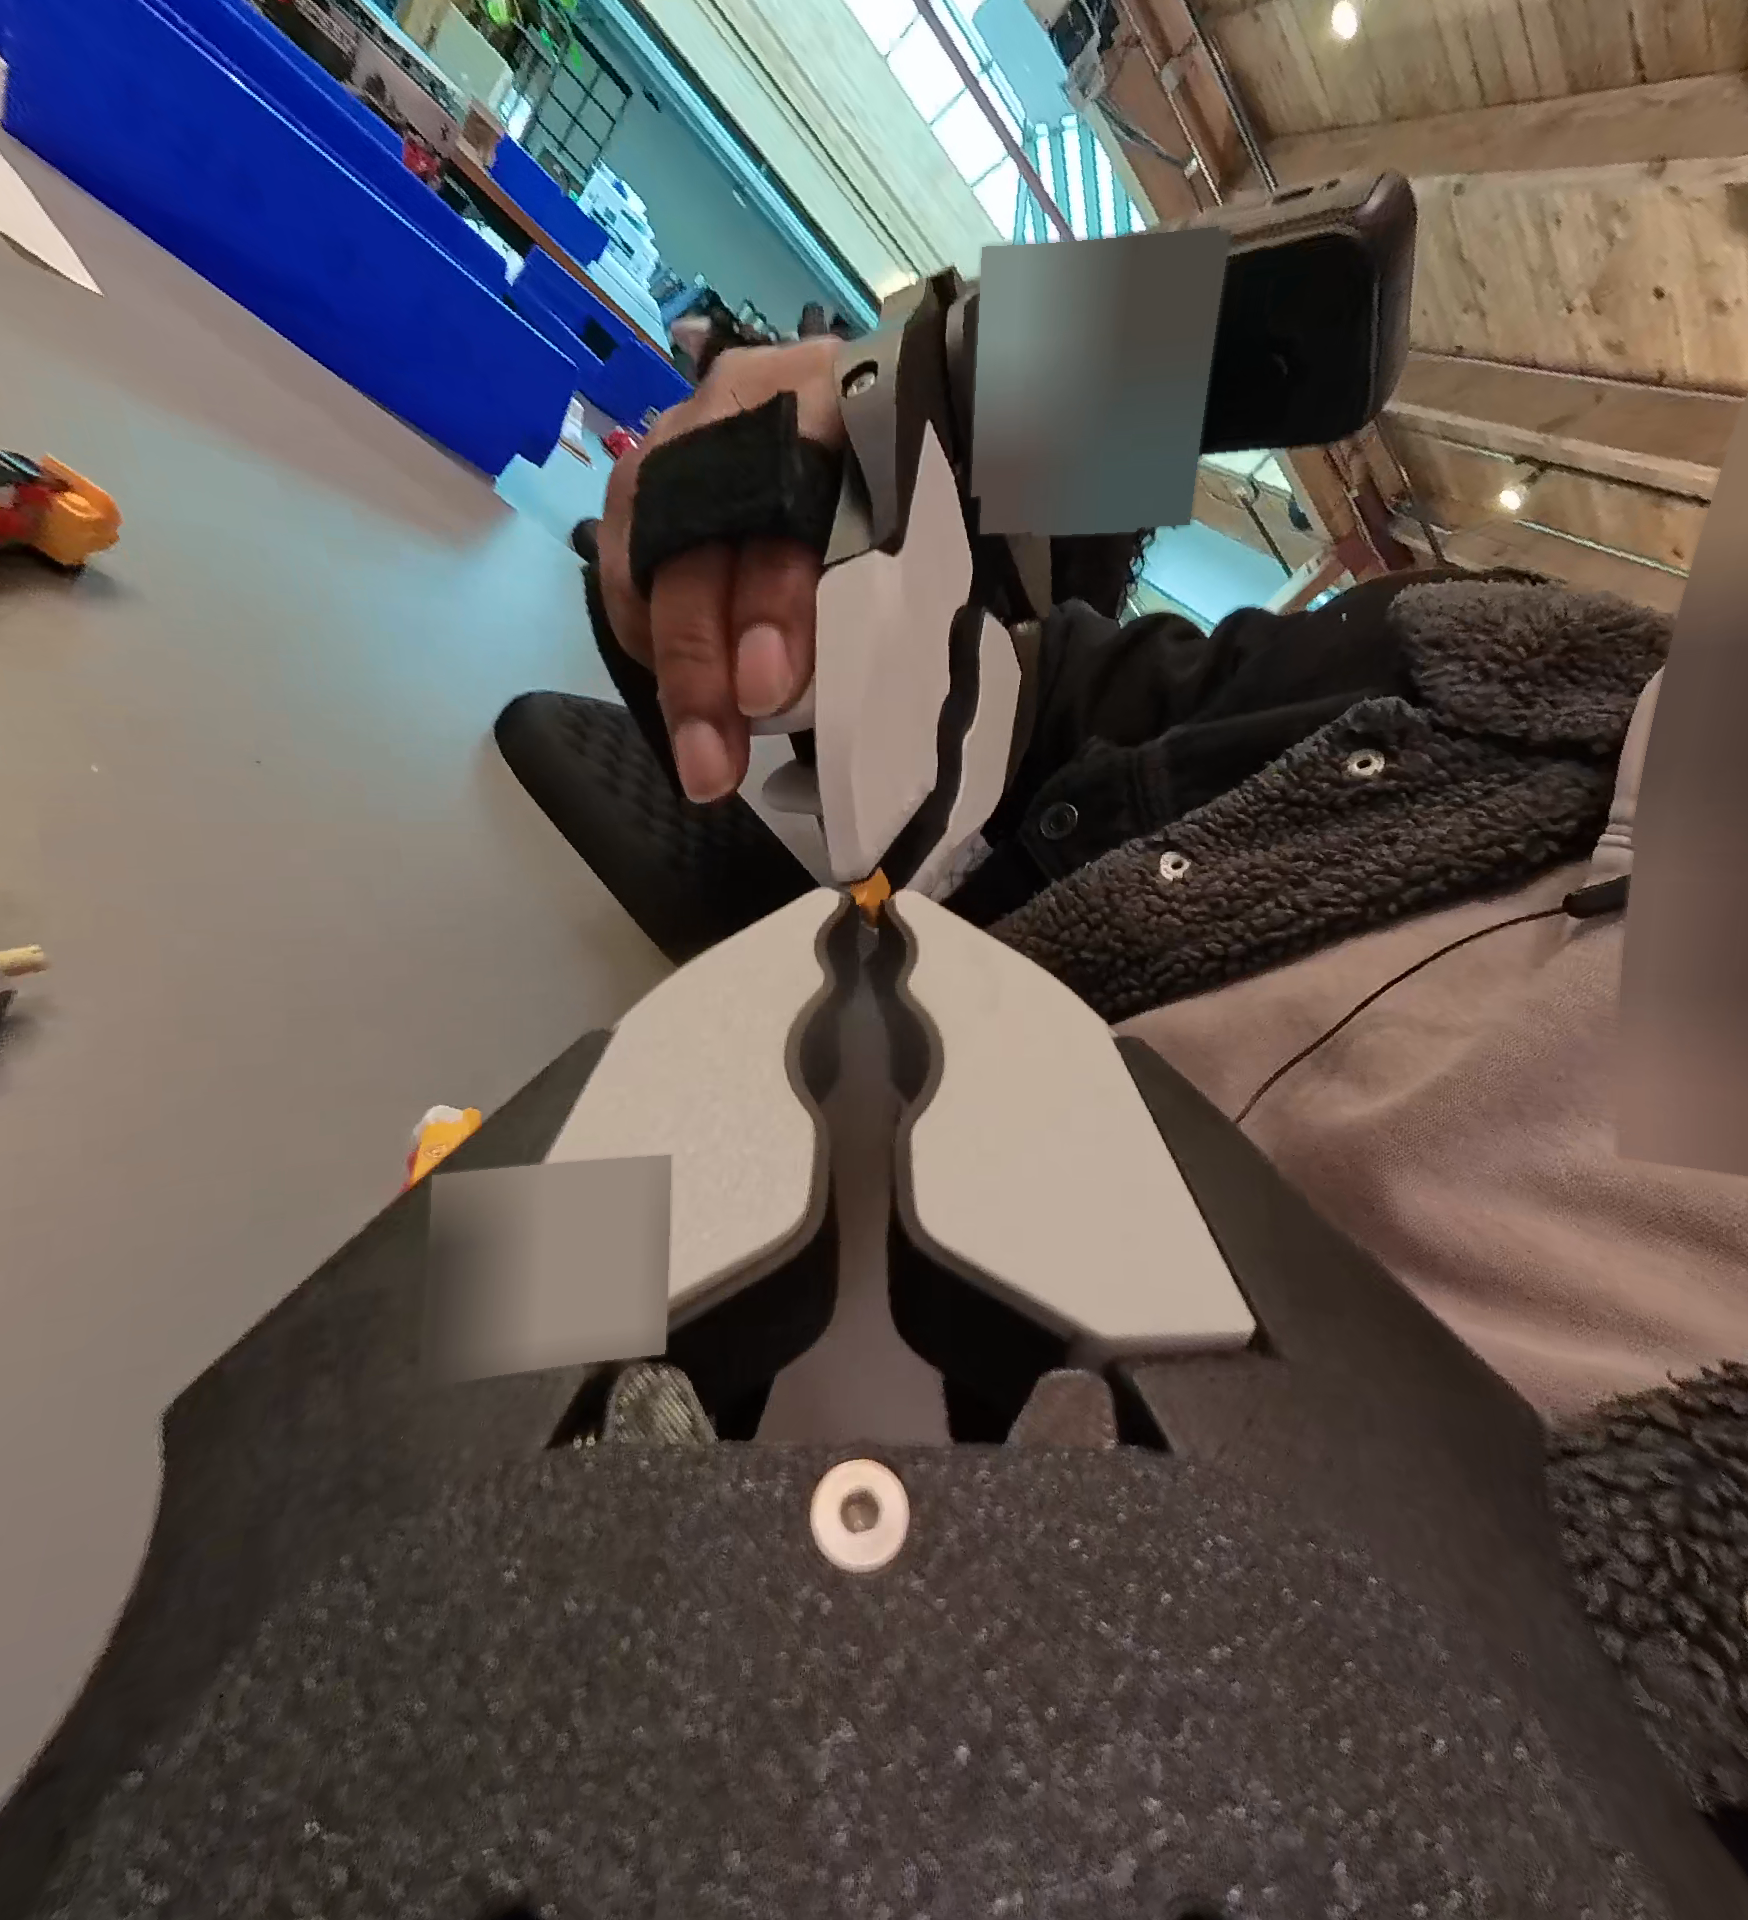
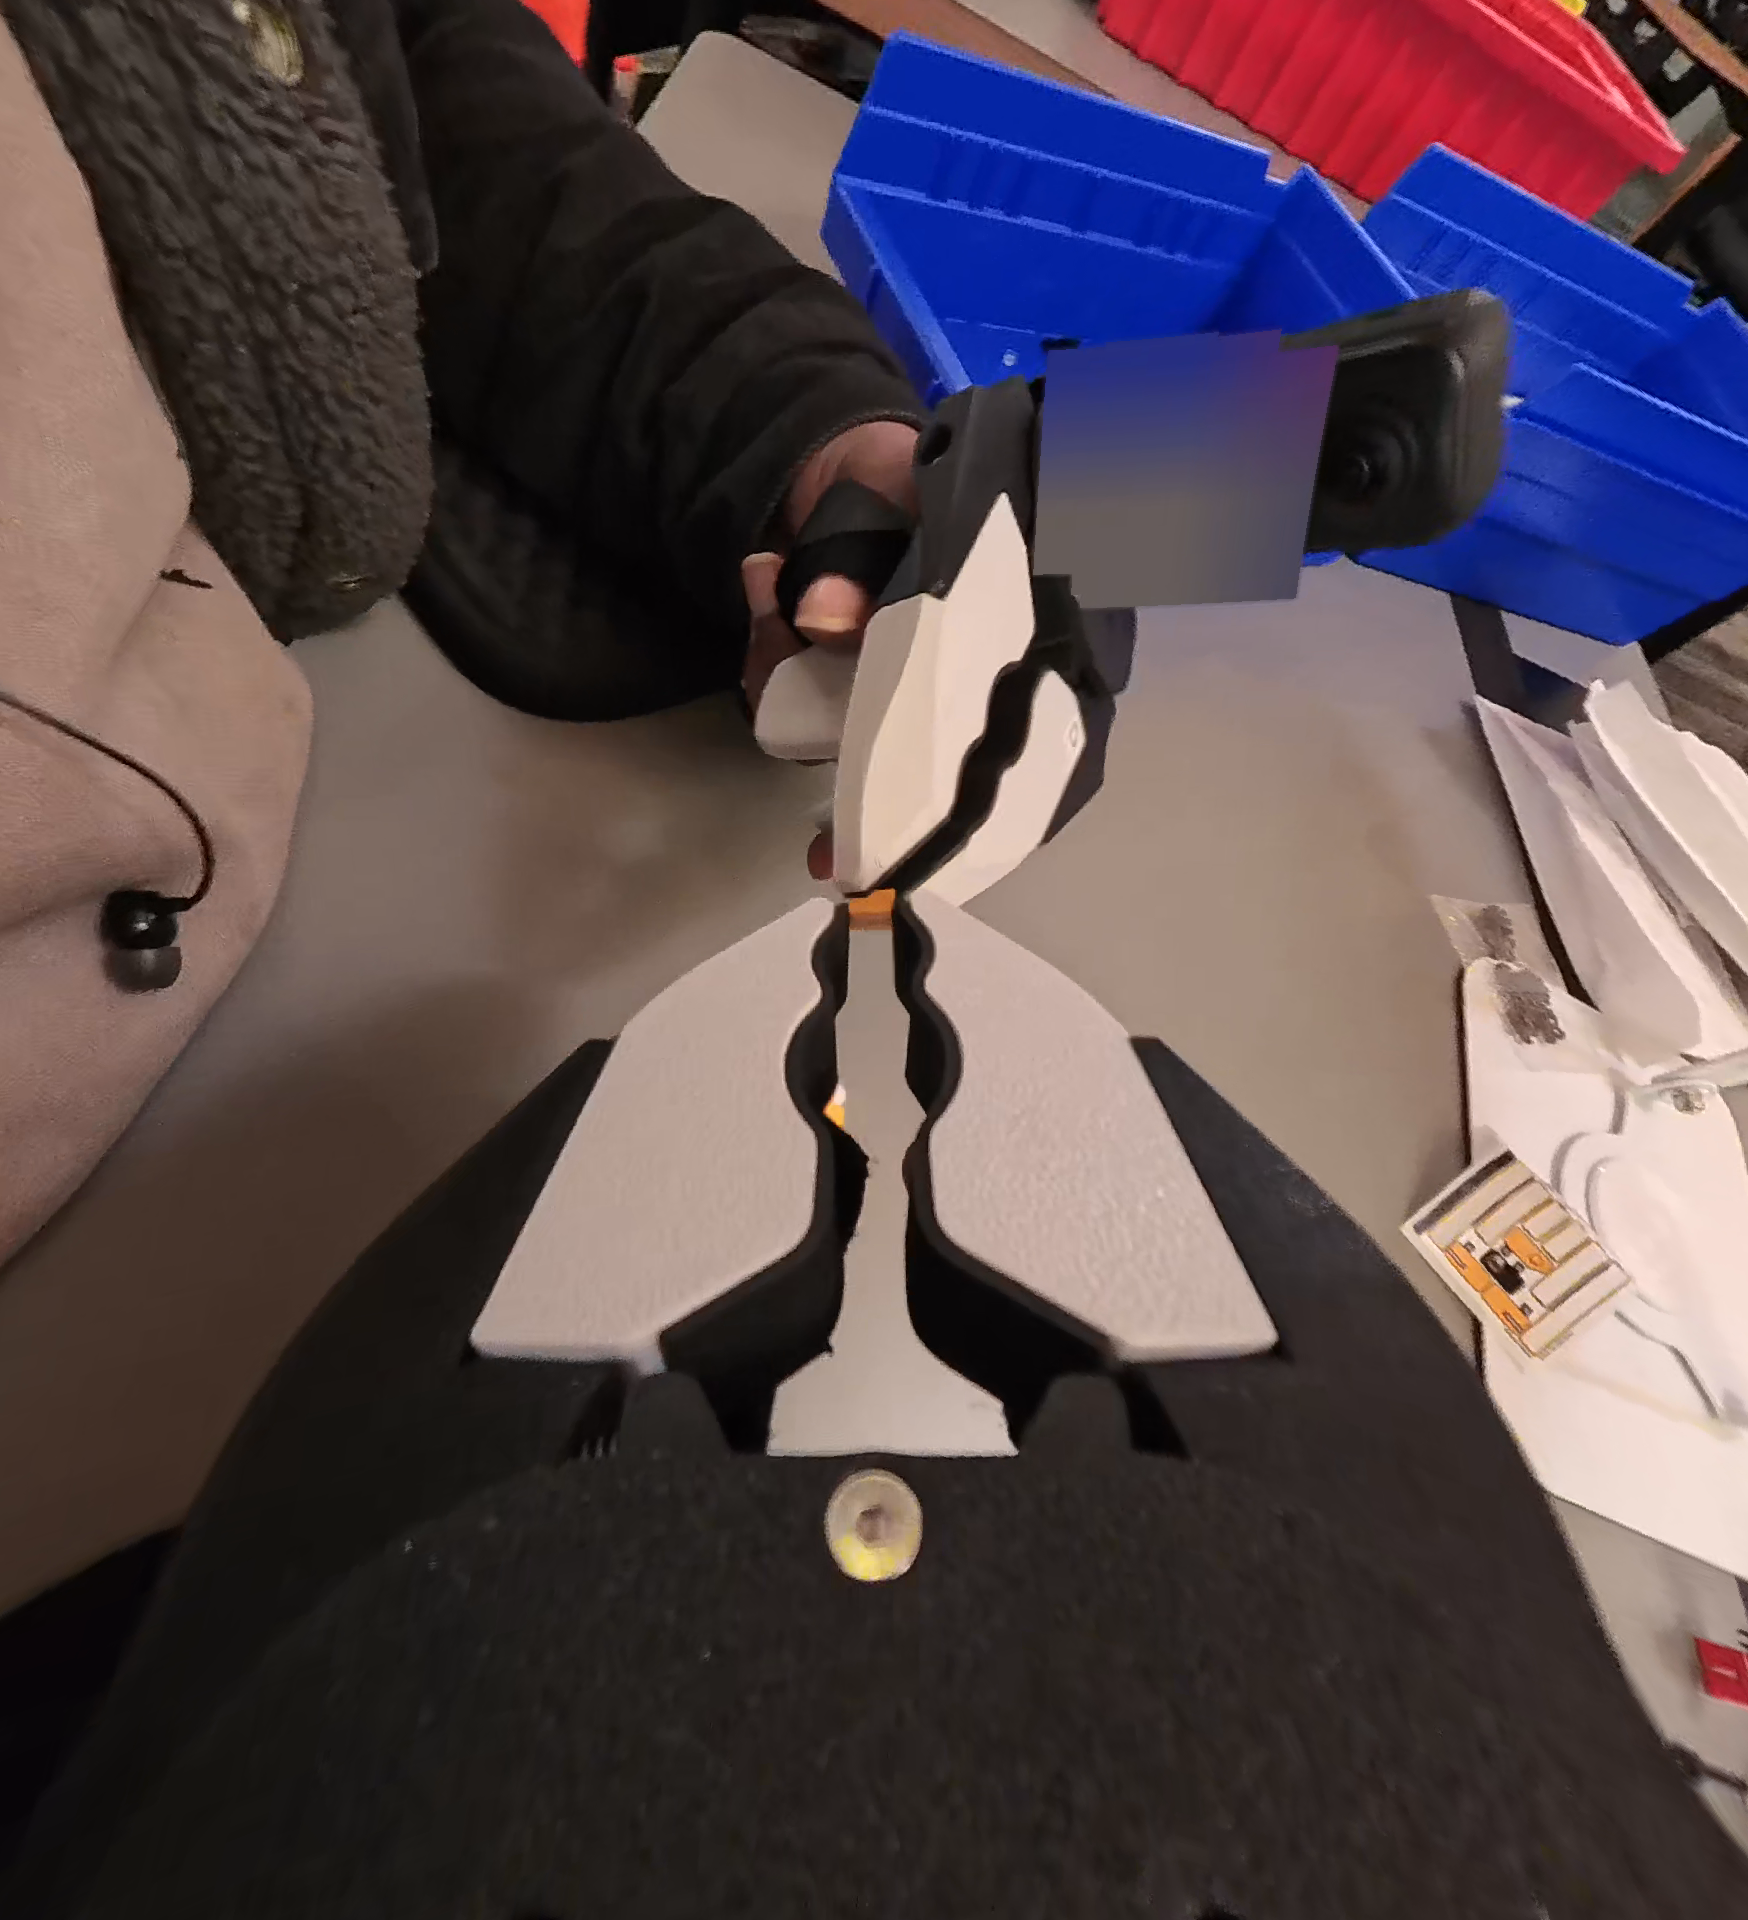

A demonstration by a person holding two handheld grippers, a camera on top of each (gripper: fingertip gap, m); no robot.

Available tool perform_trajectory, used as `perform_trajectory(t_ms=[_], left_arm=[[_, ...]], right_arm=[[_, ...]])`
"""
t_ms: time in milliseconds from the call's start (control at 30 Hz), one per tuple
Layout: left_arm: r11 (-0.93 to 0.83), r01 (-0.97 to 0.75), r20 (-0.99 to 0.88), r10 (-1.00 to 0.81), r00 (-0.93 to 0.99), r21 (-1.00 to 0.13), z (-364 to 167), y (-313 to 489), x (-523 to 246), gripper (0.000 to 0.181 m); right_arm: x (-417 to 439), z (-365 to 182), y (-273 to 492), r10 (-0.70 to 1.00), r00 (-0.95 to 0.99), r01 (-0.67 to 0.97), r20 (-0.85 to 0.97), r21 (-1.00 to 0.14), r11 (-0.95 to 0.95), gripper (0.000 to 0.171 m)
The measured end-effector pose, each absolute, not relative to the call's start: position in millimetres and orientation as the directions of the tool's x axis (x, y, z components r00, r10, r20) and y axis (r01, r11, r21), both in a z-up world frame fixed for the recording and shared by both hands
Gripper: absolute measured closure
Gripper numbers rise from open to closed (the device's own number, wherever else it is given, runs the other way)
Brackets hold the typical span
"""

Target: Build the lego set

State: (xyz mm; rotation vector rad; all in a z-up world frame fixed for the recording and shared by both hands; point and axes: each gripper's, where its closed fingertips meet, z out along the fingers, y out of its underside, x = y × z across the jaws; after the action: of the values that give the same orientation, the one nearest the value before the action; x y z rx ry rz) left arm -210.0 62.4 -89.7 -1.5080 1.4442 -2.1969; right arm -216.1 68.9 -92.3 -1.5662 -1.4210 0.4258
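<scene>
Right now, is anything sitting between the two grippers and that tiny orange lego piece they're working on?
Nothing visible does. The small orange lego piece is pinched at the tips of the left gripper, and the right gripper meets it tip to tip from the far side. Both are raised off the grey table.

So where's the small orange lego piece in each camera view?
Left wrist view: the orange lego piece sits just above centre, pinched where both grippers' fingers meet.
Right wrist view: the same piece sits just above centre, again at the meeting fingers.
Shared landmark: the blue bins on the grey table.
</scene>
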Motion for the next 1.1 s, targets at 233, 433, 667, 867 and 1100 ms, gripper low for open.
perform_trajectory(t_ms=[233,433,667,867,1100], left_arm=[[-0.606,-0.267,0.656,-0.622,-0.428,-0.749,-82.3,87.6,-204.9,0.179],[-0.556,-0.165,0.575,-0.733,-0.365,-0.814,-77.8,100.6,-203.8,0.179],[-0.381,-0.095,0.391,-0.866,-0.312,-0.919,-73.2,98.3,-203.3,0.179],[-0.249,-0.053,0.254,-0.927,-0.274,-0.967,-67.2,94.7,-204.2,0.179],[-0.103,-0.075,0.12,-0.956,-0.267,-0.992,-72.3,86.0,-203.3,0.179]], right_arm=[[-208.0,-87.2,89.9,0.847,0.475,0.497,0.239,-0.867,-0.033,0.16],[-209.3,-82.3,97.0,0.752,0.66,0.243,0.004,-0.947,-0.209,0.162],[-208.3,-68.7,101.8,0.7,0.682,0.014,-0.212,-0.953,-0.303,0.164],[-209.1,-66.6,100.3,0.703,0.69,0.051,-0.172,-0.957,-0.285,0.168],[-208.8,-72.0,92.2,0.76,0.638,0.154,-0.121,-0.948,-0.279,0.169]])
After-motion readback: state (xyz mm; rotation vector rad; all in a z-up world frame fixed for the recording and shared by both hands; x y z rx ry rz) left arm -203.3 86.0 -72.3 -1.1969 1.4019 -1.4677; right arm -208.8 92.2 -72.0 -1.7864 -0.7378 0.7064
